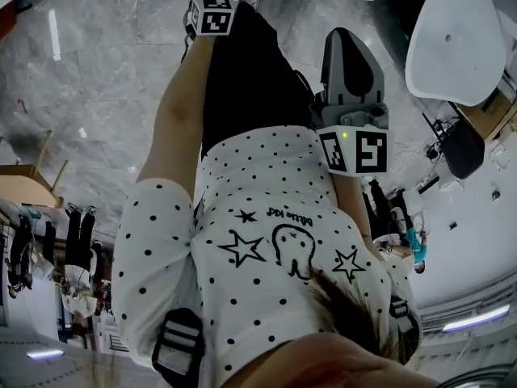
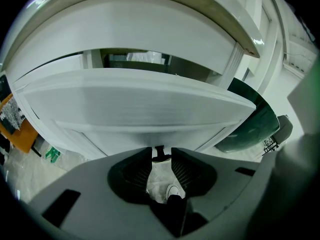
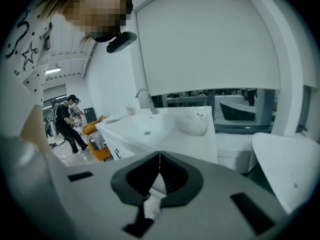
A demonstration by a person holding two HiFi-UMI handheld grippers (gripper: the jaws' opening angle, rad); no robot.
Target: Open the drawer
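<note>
Only the left gripper view shows the drawer (image 2: 135,104). It is white and stands slid a little out of its cabinet (image 2: 150,29), with a dark gap above it. Its front faces the left tool (image 2: 161,149), long axis running left to right. That tool grasps the small dark handle (image 2: 159,155), low at the front's middle. The head view gives just a spotted shirt (image 1: 266,241) and grey floor (image 1: 105,79). The right tool (image 3: 160,152) is clenched on nothing, tips touching. Beyond it is a white tabletop (image 3: 195,144) with a sink (image 3: 147,130).

Head view looks steeply down; left gripper view faces drawer (image 2: 135,109) closely.
</note>
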